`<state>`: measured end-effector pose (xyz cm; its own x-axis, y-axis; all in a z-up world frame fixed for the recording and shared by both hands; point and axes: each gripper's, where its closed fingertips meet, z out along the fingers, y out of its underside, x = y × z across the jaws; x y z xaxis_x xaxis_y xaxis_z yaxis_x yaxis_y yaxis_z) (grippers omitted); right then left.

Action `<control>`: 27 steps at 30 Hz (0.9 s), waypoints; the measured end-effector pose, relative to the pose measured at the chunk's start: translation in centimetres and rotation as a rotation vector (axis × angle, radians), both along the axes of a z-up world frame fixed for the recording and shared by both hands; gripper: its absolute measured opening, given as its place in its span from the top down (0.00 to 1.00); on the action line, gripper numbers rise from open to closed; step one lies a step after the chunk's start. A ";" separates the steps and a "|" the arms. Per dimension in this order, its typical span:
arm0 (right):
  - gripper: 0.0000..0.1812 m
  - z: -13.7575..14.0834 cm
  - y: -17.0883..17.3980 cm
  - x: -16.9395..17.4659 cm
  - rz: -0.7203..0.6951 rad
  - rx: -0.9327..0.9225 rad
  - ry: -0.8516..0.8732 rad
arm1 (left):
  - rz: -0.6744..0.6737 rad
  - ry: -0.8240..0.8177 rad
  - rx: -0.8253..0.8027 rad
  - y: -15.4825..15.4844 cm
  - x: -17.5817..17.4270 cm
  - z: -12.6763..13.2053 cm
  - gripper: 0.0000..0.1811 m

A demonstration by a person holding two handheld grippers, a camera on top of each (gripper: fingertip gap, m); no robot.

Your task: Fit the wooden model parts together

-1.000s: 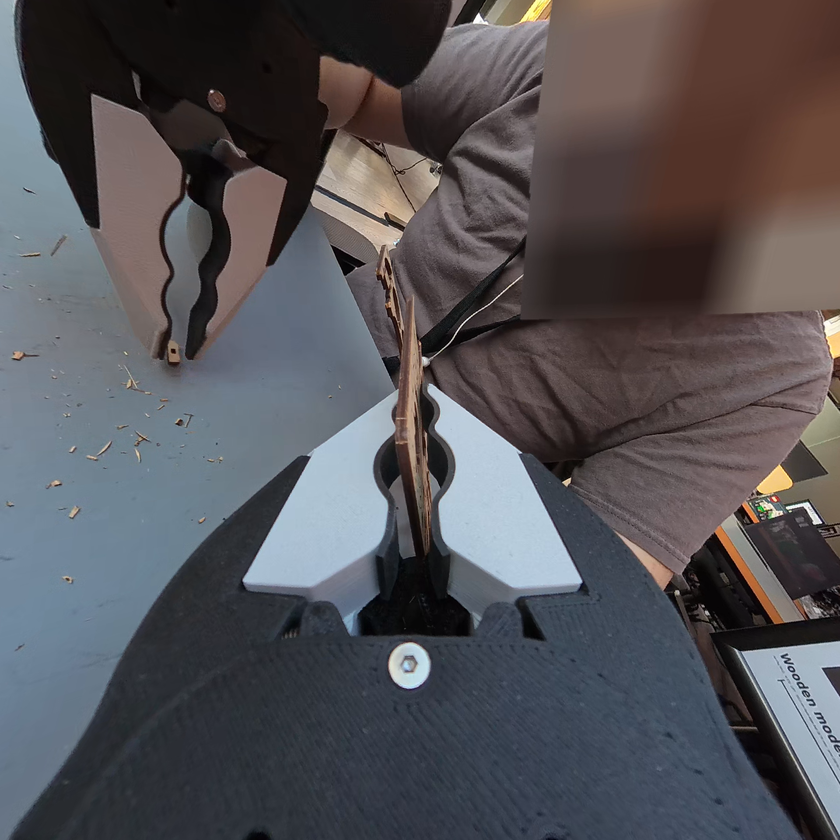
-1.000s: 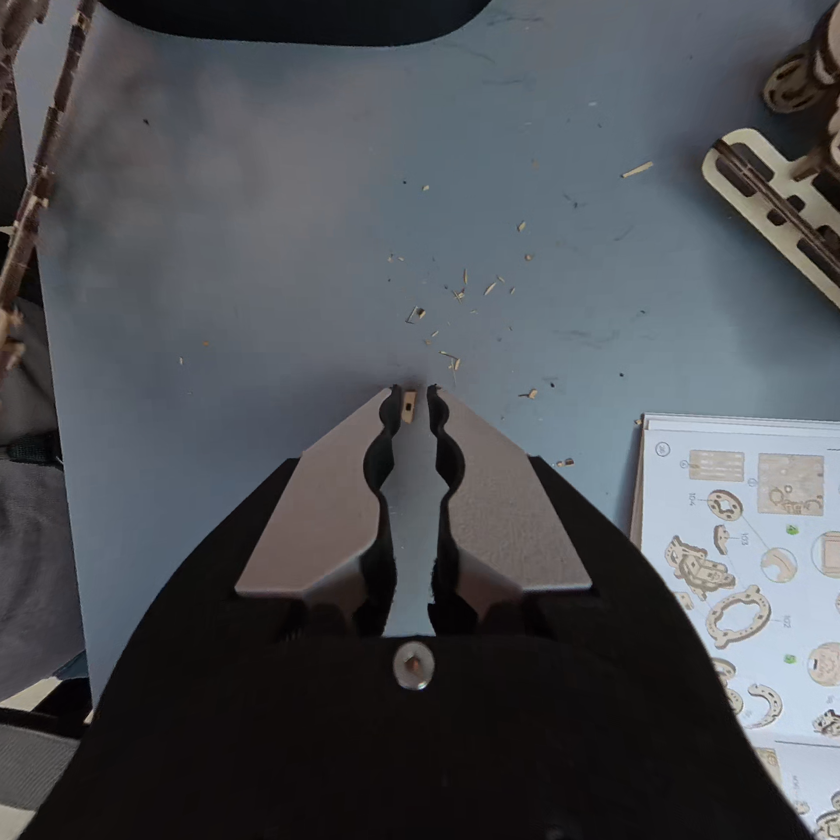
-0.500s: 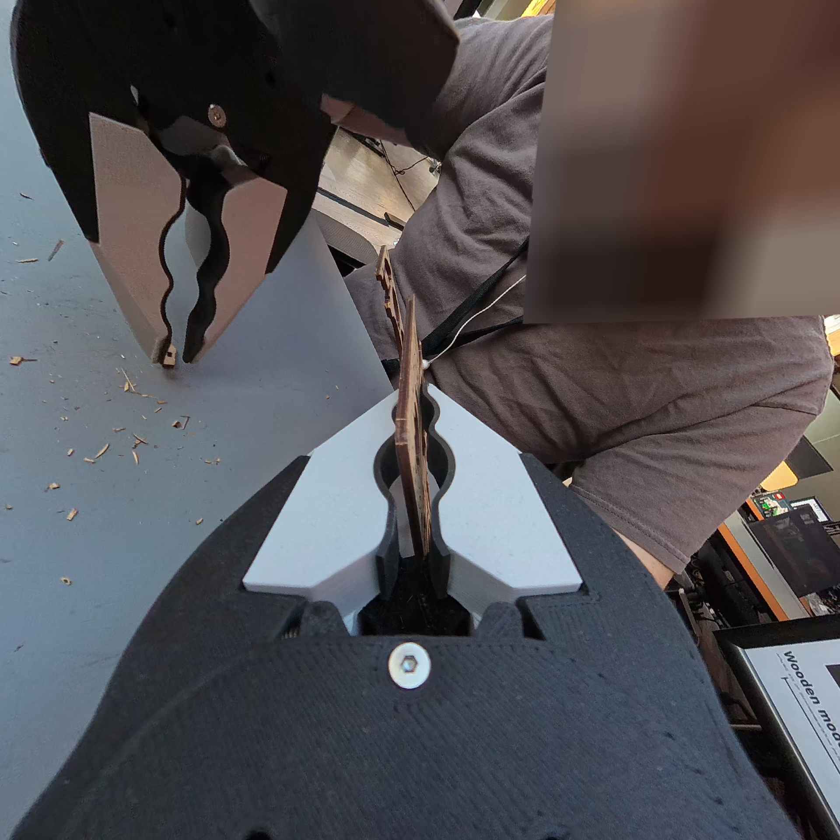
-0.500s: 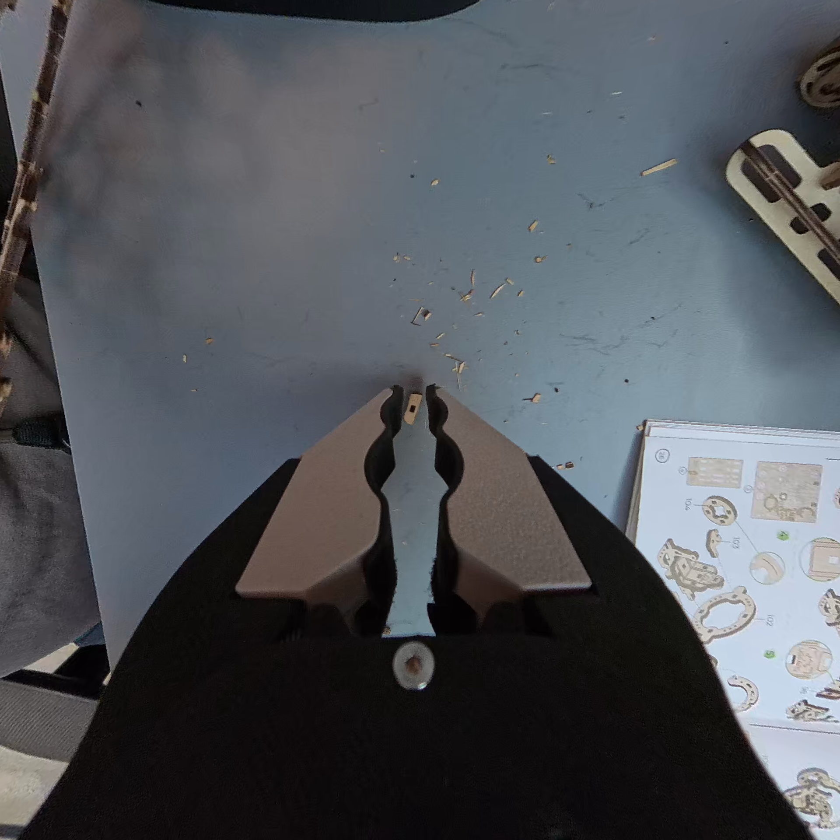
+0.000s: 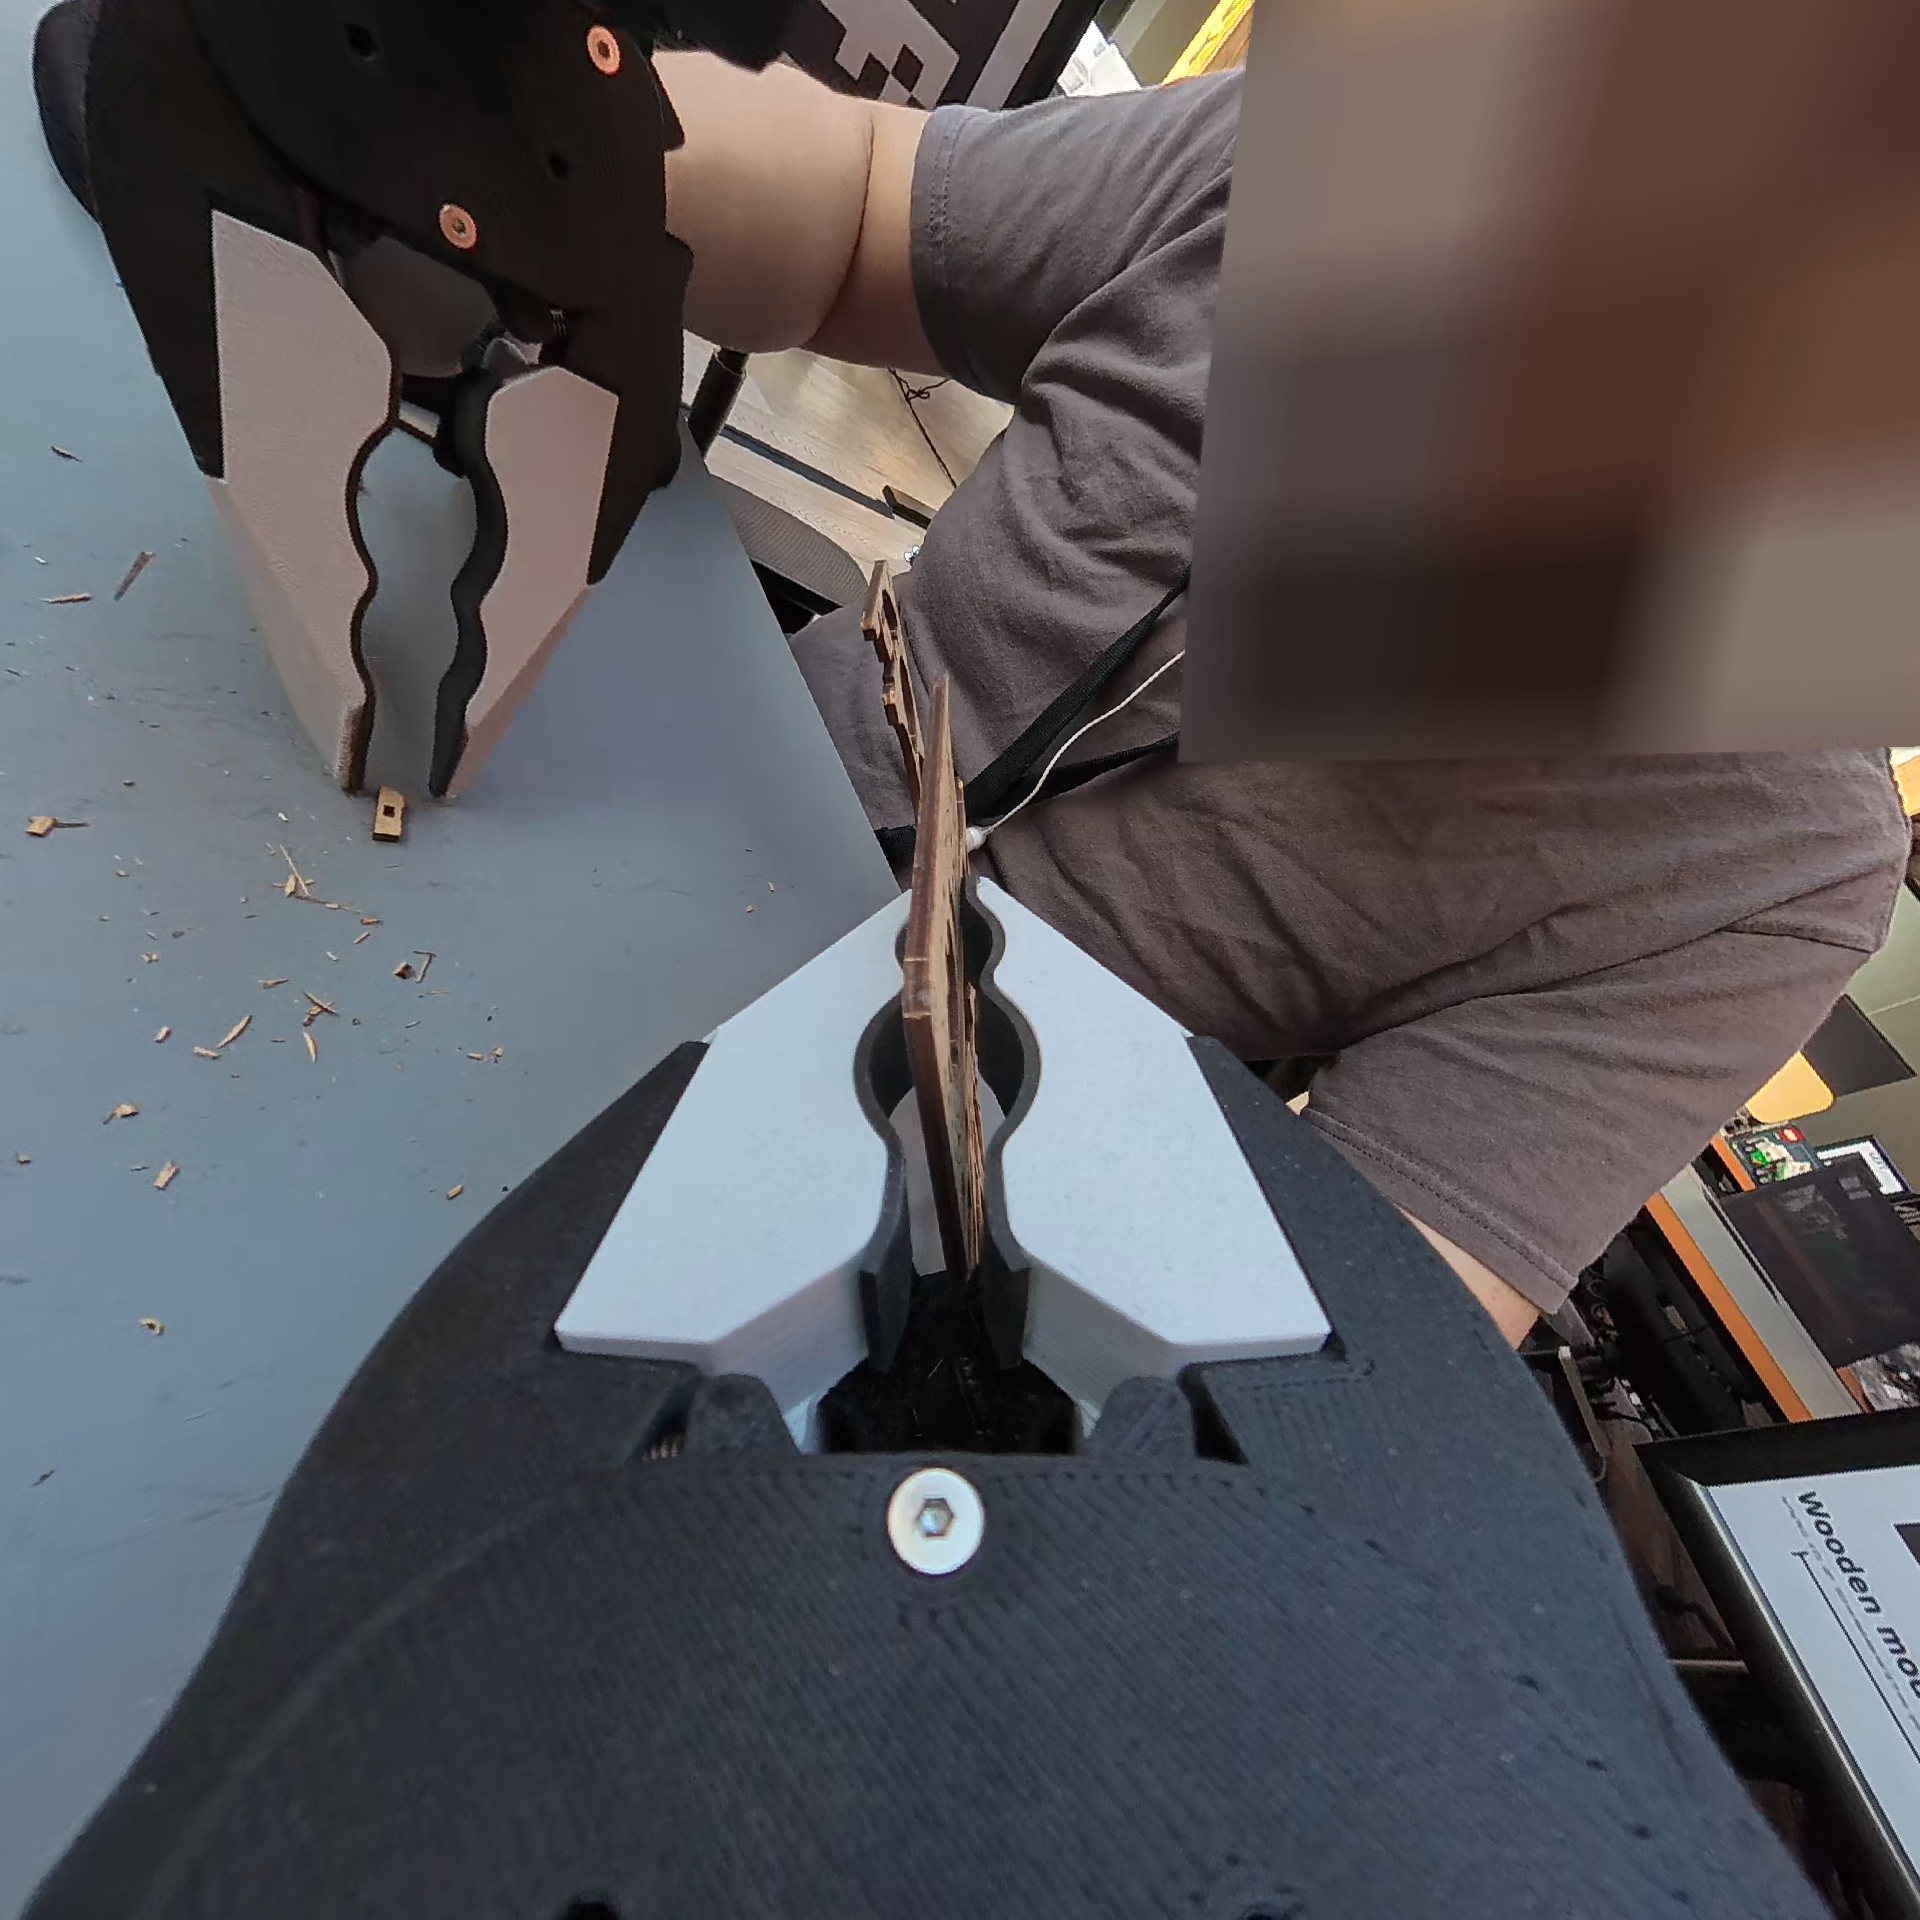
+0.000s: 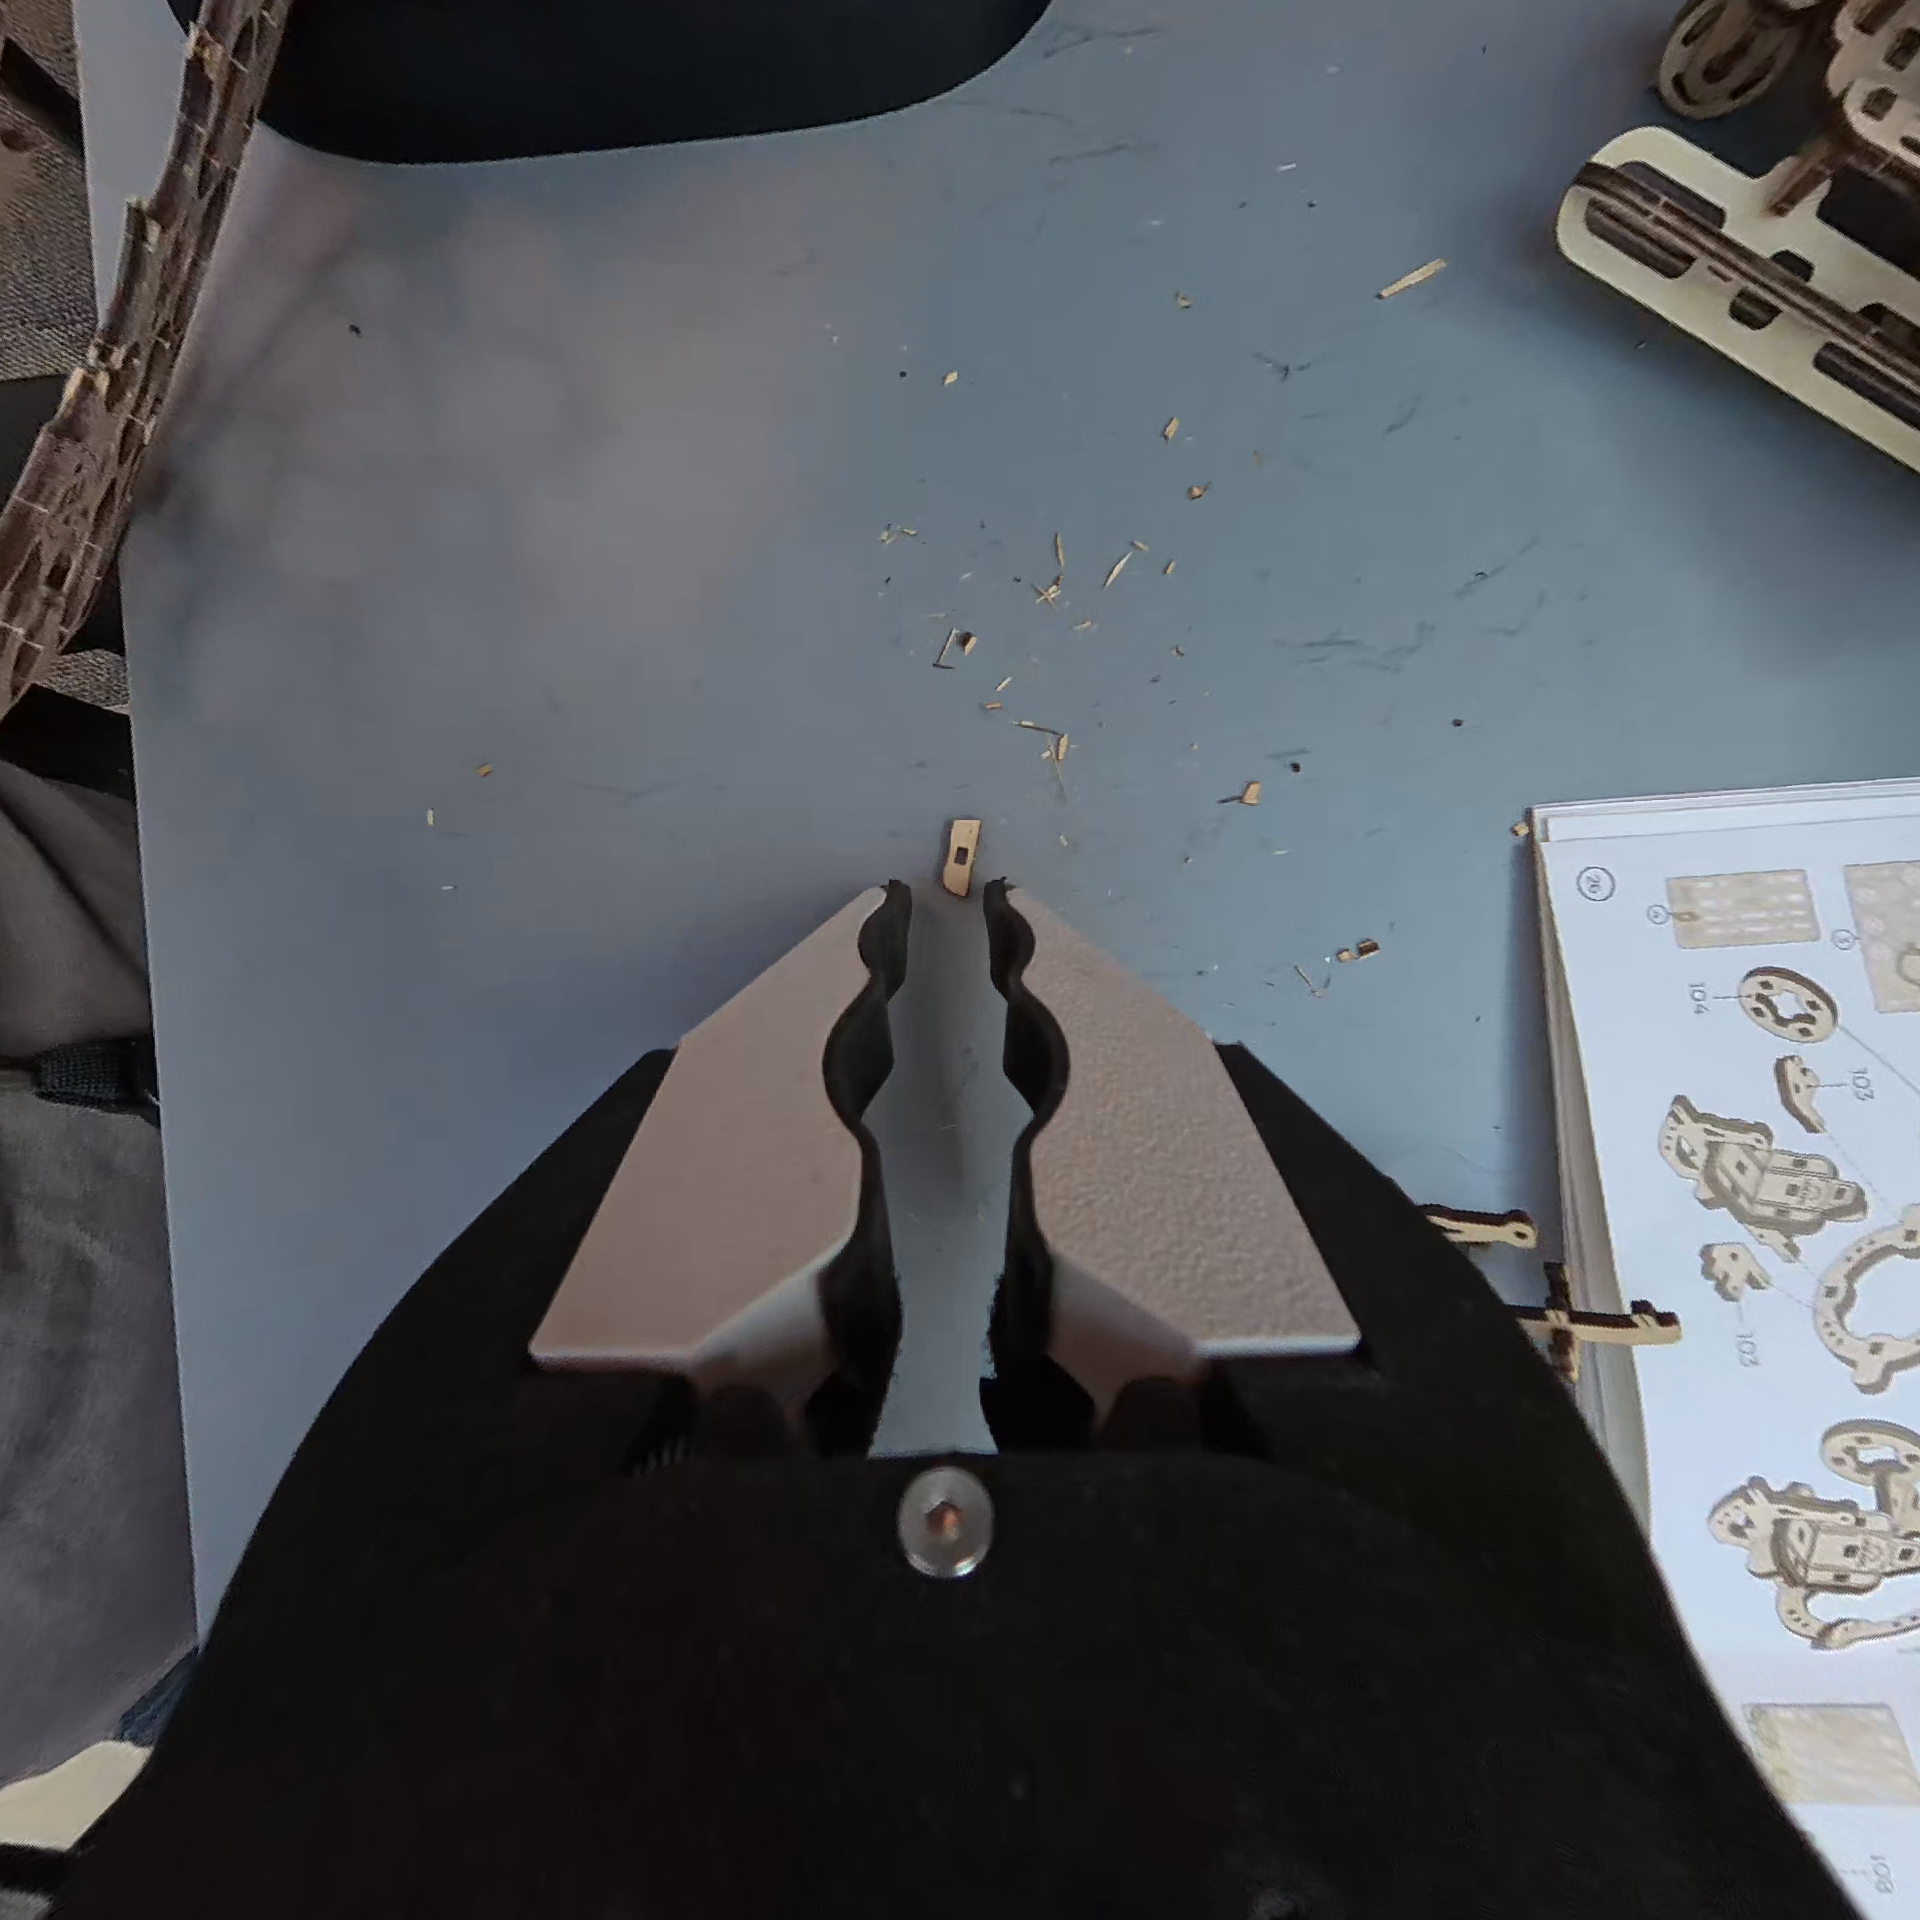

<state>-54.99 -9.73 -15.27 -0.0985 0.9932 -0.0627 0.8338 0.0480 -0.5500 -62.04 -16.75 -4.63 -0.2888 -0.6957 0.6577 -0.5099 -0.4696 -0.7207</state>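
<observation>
We note the table as matt grey-blue, smooth, scuffed, strewn with pale wood splinters. The small wooden piece is light, laser-cut. The wooden sheet looks dark-edged plywood. Gripper fingers appear grainy matt plastic; the booklet is slightly glossy paper.

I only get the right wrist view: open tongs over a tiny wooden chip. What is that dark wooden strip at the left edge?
Observer: A flat wooden part, clamped edge-up in the left tongs.
Operator: Are my tongs touching the chip?
Observer: Side-on, the chip lies flat on the table just under the right tongs, ungripped.
Operator: Who is holding these?
Observer: A person in a grey shirt, just behind that part.
</observation>
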 end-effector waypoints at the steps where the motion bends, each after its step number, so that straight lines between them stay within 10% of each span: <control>1: 0.93 -0.1 0.0 -0.1 -0.002 0.007 0.007 | 0.000 0.000 0.000 0.0 0.0 0.0 1.00; 13: 0.99 3.1 -0.1 2.9 -0.128 -0.223 0.129 | -0.002 -0.006 0.002 0.0 -0.1 0.1 1.00; 22: 0.99 4.4 0.8 33.9 -0.578 -0.502 -0.716 | -0.013 -0.007 -0.007 -0.1 0.0 0.0 1.00; 27: 0.99 4.6 -2.0 41.1 -0.568 -0.640 -1.201 | -0.017 -0.003 0.000 -0.3 0.1 0.0 1.00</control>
<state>-13.86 -11.75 -10.62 0.7133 0.6521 -0.2567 0.6185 -0.4136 0.6681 -61.90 -17.02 -4.64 -0.3024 -0.6904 0.6572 -0.5159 -0.4612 -0.7219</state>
